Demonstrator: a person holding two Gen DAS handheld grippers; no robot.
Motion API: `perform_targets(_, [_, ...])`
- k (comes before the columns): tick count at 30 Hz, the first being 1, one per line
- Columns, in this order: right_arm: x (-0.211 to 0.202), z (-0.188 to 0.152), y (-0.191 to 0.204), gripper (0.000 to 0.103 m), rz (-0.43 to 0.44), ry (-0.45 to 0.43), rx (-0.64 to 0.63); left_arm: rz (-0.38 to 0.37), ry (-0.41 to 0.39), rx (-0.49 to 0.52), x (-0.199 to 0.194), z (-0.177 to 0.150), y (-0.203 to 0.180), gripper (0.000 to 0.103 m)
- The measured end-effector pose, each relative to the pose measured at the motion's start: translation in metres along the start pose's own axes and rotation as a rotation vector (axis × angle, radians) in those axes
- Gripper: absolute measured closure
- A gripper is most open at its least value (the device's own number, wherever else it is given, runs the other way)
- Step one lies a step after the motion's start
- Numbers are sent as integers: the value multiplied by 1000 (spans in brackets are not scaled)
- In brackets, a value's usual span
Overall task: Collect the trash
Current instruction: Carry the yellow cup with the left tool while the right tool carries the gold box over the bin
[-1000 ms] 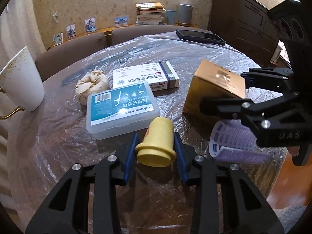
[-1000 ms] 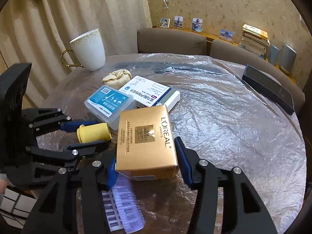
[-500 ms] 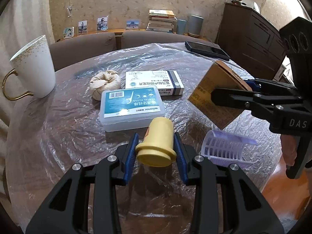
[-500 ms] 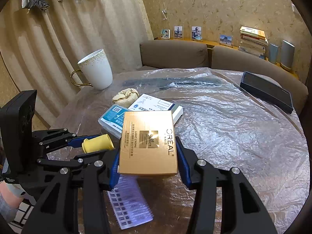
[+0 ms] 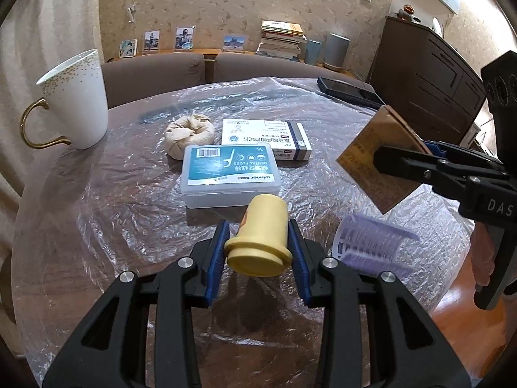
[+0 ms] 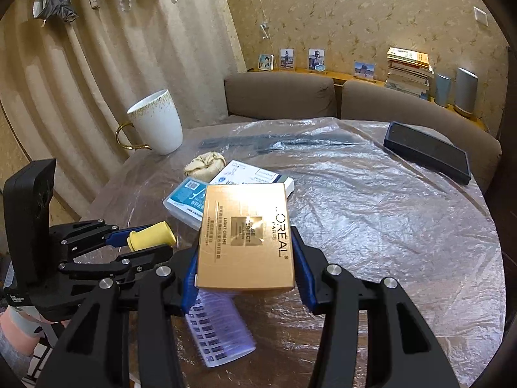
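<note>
Left wrist view: closest in, the left gripper [image 5: 258, 253] has its fingers [image 5: 218, 257] pressed tight on a yellow cap [image 5: 261, 237], flange end toward the camera, held clear above the table [image 5: 97, 213]. Just right of those fingers a purple hair roller [image 5: 371, 245] lies on its side on the plastic sheet. Straight beyond the cap sits a floss box [image 5: 230, 174], with a white medicine box [image 5: 268, 140] just behind it and a crumpled tissue [image 5: 189, 132] beside both. Off to the right the right gripper [image 5: 429, 155] grips a gold box [image 5: 378, 161], tilted and lifted off the table. Far to the left stands a white mug [image 5: 76, 98]; far ahead lies a black tablet [image 5: 349, 89].

Right wrist view: the right gripper [image 6: 245, 268] holds the gold box [image 6: 247, 236] between its fingers [image 6: 303, 268], which press on both of its sides, label up. Under the box and the left finger lies the hair roller [image 6: 219, 329]. To the left, the left gripper [image 6: 139, 242] clamps the yellow cap [image 6: 152, 235]. Beyond the gold box are the floss box [image 6: 185, 202], the medicine box [image 6: 248, 176], then the tissue [image 6: 205, 163], the mug [image 6: 158, 123] and the tablet [image 6: 426, 152].
</note>
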State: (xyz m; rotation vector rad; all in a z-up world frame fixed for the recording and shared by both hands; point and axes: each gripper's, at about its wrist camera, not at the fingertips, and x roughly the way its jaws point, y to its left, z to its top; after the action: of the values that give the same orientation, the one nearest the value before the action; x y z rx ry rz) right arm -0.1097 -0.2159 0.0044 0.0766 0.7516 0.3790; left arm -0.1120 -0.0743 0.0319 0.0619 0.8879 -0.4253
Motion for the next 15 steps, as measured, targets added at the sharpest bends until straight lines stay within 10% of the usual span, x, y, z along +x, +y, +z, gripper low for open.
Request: perform_targets(15, [-24,-10,9,55,8,-19,37,-28,-22,-48,-21,-7,5,65])
